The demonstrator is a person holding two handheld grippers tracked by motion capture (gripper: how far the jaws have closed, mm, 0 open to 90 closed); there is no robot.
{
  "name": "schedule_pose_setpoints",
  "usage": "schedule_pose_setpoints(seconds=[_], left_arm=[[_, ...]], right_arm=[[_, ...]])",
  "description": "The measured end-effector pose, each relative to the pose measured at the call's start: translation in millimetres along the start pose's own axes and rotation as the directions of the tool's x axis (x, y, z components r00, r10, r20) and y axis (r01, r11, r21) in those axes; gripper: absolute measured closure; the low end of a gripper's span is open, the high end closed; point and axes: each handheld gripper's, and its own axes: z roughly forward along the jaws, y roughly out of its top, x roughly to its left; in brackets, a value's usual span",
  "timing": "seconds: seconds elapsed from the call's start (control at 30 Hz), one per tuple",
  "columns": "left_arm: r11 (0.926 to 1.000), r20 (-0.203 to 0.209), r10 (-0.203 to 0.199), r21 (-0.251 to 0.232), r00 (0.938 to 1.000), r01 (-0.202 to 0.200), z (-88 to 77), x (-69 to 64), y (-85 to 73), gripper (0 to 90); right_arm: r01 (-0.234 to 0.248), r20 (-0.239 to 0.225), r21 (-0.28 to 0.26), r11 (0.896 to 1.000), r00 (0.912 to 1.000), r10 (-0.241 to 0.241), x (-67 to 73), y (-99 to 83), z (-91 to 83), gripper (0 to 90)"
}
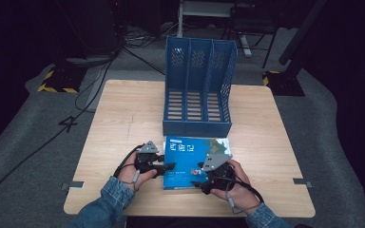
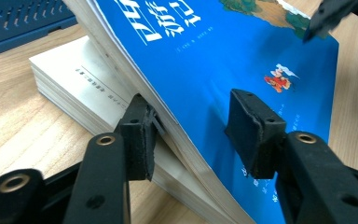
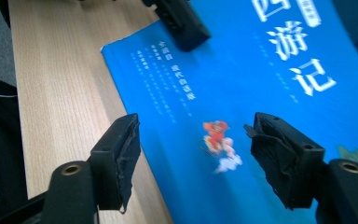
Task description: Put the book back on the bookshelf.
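Note:
A blue-covered book (image 1: 190, 156) with white lettering lies on the wooden table (image 1: 123, 118), in front of a blue file holder (image 1: 197, 124). My left gripper (image 1: 168, 167) (image 2: 196, 135) is at the book's left edge. One jaw is wedged under the raised upper part of the book (image 2: 214, 70), which tilts up off the pale lower pages (image 2: 74, 79). The other jaw stands above the cover, so the gripper is open. My right gripper (image 1: 198, 185) (image 3: 193, 154) hovers open over the book's near edge (image 3: 242, 84), one jaw over the table and one over the cover.
The file holder has three upright compartments open toward me, and its corner (image 2: 18, 23) shows beyond the book. Bare table lies to the left and right of the book. Cables trail over the grey floor (image 1: 28, 142) behind the table.

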Motion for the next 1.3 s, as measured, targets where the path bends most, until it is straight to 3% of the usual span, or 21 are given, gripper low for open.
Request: schedule_pose_setpoints(seconds=[0.13,0.23,0.33,0.43,0.7,0.77,0.83,0.9,1.03,1.1,1.3], left_arm=[[0.9999,-0.025,-0.011,-0.001,0.9996,0.011,-0.3,-2.1,0.6,55.2],[0.9997,-0.055,0.024,-0.008,0.9982,-0.025,-1.2,-6.4,1.7,56.9],[0.9993,-0.051,0.022,-0.028,0.9985,-0.024,-4.4,-8.2,3.6,64.0],[0.9989,-0.024,-0.018,-0.045,0.9996,0.017,-9.3,-9.6,5.2,73.0],[0.9977,0.0,-0.036,-0.057,0.9994,0.036,-12.4,-13.5,7.8,79.8],[0.9979,0.005,-0.039,-0.052,0.9992,0.039,-13.8,-14.6,9.5,81.0],[0.9993,0.005,-0.024,-0.029,0.9997,0.024,-18.2,-21.0,17.2,81.7],[0.9994,0.001,-0.023,-0.024,0.9997,0.023,-19.6,-23.6,19.7,82.0],[0.9986,-0.008,-0.053,0.005,0.9986,0.053,-25.2,-32.2,32.8,82.2],[0.9986,-0.015,-0.05,0.016,0.9986,0.051,-26.5,-35.3,38.3,82.3],[0.9983,-0.037,-0.024,0.052,0.999,0.026,-31.7,-44.2,63.8,82.3]], right_arm=[[0.016,-0.001,0.021,1.0,0.9999,-0.016,5.7,3.4,8.5,33.6],[0.042,-0.032,0.054,0.998,0.9987,-0.04,9.0,4.9,16.9,32.7],[0.038,-0.028,0.06,0.997,0.9989,-0.037,9.8,4.6,21.3,29.6],[0.043,-0.015,0.055,0.998,0.999,-0.042,12.7,3.1,23.4,29.2],[0.095,-0.027,0.059,0.994,0.9952,-0.094,20.9,2.4,28.4,28.8],[0.104,-0.017,0.057,0.993,0.9945,-0.103,21.1,1.4,29.2,27.9],[0.129,0.035,0.05,0.99,0.9909,-0.13,23.7,-1.6,30.0,28.4],[0.132,0.041,0.046,0.99,0.9901,-0.134,24.3,-2.1,29.9,29.0],[0.194,0.098,-0.031,0.98,0.9768,-0.19,24.7,-8.0,28.1,35.0],[0.181,0.104,-0.055,0.982,0.9791,-0.175,24.0,-9.3,26.2,35.0],[0.211,0.192,-0.045,0.976,0.961,-0.199,29.2,-8.0,18.7,35.5]])
